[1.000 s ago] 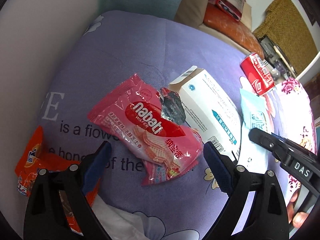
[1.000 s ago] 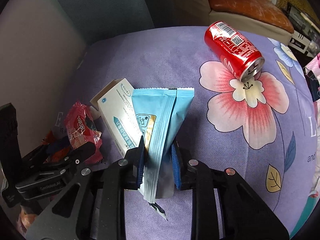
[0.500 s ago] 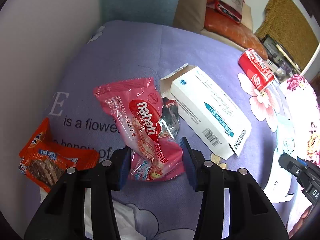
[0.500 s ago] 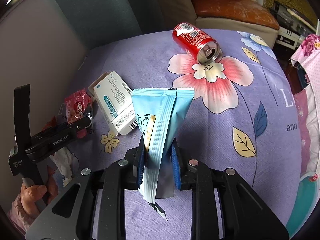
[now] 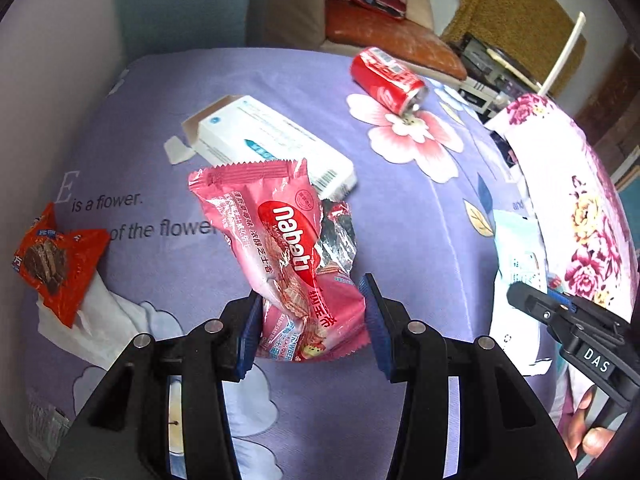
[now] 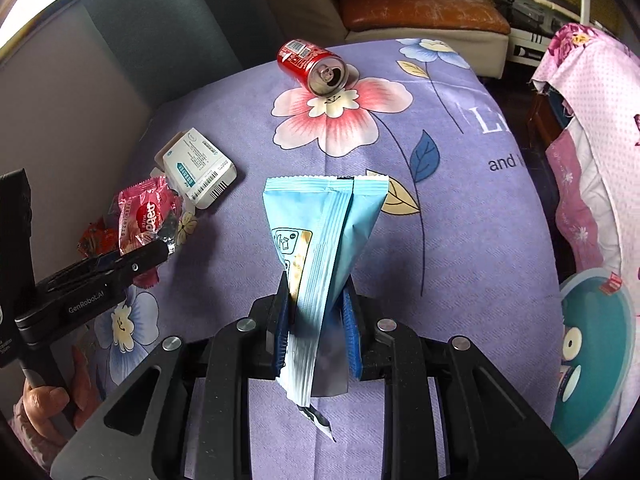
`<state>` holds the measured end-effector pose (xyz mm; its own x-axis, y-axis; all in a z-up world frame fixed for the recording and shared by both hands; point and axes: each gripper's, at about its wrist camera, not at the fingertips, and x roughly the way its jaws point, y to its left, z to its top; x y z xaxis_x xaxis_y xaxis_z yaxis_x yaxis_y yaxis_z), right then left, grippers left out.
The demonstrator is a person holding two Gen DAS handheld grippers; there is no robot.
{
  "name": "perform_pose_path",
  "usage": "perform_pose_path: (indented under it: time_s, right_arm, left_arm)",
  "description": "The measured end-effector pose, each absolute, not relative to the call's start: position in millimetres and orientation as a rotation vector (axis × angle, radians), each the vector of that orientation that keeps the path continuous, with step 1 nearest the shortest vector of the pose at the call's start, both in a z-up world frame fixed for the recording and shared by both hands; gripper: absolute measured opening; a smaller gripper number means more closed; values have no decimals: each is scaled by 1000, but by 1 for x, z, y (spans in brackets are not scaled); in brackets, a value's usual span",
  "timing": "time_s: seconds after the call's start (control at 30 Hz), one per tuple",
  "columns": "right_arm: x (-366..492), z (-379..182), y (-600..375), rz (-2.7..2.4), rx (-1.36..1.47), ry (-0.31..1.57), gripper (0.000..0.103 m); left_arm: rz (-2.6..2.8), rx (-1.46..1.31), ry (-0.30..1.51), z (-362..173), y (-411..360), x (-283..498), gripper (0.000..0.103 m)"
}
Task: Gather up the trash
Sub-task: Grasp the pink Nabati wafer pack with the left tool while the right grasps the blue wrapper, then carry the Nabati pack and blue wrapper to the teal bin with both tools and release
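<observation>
The left gripper [image 5: 312, 320] is clamping the lower end of the pink wafer wrapper [image 5: 280, 248], its blue pads pressed in on the crinkled foil and the packet standing up off the purple flowered cloth [image 5: 400, 220]. The right gripper [image 6: 316, 328] is pinching the light blue packet [image 6: 324, 232] near its lower end, jaws narrow, the packet rising upright above the pads. Open cloth is lying ahead of both tools: a wide bare stretch between the blue packet and the red can [image 6: 312, 66], which is lying on its side on the big flower print near the far edge. The white carton [image 5: 272, 144] is lying just behind the pink wrapper, and the orange wrapper [image 5: 56, 260] is resting on white tissue [image 5: 100, 328] close to the left edge. A pink floral fabric [image 6: 592, 128] is bordering the right side.

A second ago the left jaws were standing wide around the pink wrapper as it lay flat; they have since been closing onto it and it is now lifted. The blue packet is staying gripped as before, and the can is now appearing farther off in the right view
</observation>
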<state>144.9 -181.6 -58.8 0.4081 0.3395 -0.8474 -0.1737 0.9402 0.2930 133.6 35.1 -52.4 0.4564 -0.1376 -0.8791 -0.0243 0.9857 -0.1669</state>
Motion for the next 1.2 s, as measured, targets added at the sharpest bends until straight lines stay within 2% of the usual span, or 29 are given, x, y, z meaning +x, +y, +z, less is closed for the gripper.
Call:
perform_pose_path:
  time_s: [0.6,1.2]
  right_arm:
    - [70,-46,-303,185,328,1016,22]
    - [10,-65,-413,-17,473,943,22]
  left_arm:
    - [-295,60,1125,-49,-123,89,49]
    - [-453,235,1172,-59,-234,60,49]
